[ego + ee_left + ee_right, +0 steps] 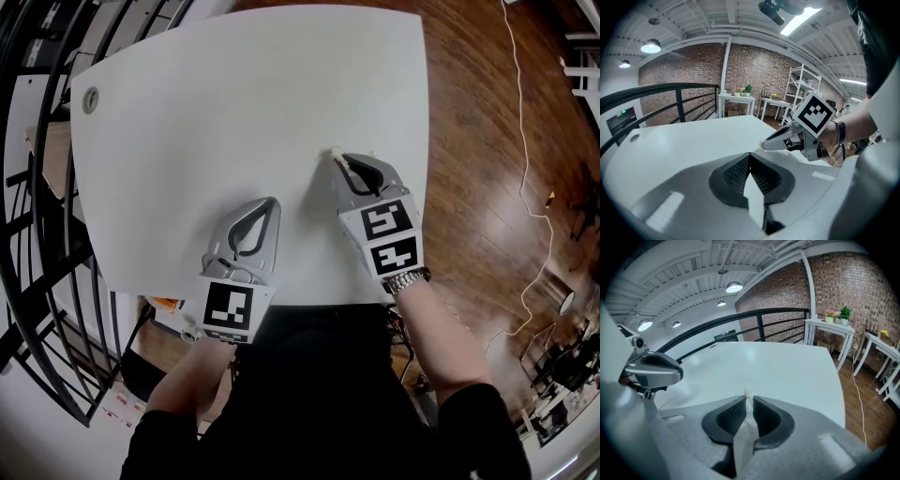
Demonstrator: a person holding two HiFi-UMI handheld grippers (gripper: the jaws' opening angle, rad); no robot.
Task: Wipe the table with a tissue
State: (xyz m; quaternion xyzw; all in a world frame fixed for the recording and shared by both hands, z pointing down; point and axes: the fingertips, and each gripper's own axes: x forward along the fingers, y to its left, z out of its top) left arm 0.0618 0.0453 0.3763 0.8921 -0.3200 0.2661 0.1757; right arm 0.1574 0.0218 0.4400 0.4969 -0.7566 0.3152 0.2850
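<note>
1. Tissue (335, 152): only a small wad of it pokes out past the tips of my right gripper (351, 167), whose jaws are clamped tight on it. It sits low over the near right part of the table (234, 103). I cannot tell whether it actually touches the surface.
2. With so little paper showing, I judge the main risk is that the hard jaw tips rub the tabletop instead of the tissue, if I tilt the gripper too flat.
3. Drag could tear the thin wad or pull it out of the jaws, if I press hard on a long stroke.
4. The table's right edge lies near, at 3 o'clock from the tissue. A stroke that way could run off the top and catch the paper on the rim.
5. My left gripper (273, 202) is at about 8 o'clock from the tissue, jaws together on nothing, low over the near edge. A sweep toward 9 o'clock could knock into it unless I move it aside.
</note>
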